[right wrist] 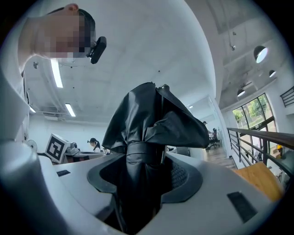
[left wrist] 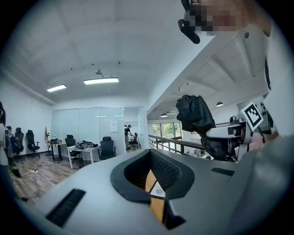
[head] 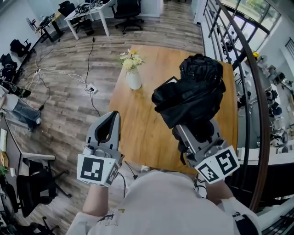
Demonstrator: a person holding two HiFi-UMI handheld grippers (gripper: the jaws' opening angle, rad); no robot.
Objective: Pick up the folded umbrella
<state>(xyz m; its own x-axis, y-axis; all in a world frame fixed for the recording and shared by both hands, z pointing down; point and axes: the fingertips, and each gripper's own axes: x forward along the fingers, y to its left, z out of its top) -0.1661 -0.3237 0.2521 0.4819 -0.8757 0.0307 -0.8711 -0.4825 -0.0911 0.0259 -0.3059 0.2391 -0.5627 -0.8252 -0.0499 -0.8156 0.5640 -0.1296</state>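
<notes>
The folded black umbrella (head: 190, 96) is up in the air above the wooden table (head: 142, 133), with my right gripper (head: 198, 129) shut on its strapped middle. In the right gripper view the umbrella (right wrist: 147, 119) stands upright out of the right gripper (right wrist: 142, 179), its loose fabric bunched above the jaws. My left gripper (head: 110, 118) hangs over the table's near left corner, jaws closed together and empty. The left gripper view shows its own jaws (left wrist: 154, 174) meeting with nothing between them, and the umbrella (left wrist: 195, 114) held in the right gripper (left wrist: 229, 133) off to the right.
A white vase of flowers (head: 133, 78) stands on the table's far left part. A dark railing (head: 257, 92) runs along the right side. Cables (head: 87, 82) trail over the wood floor at left. Desks and office chairs (head: 92, 9) stand at the far end.
</notes>
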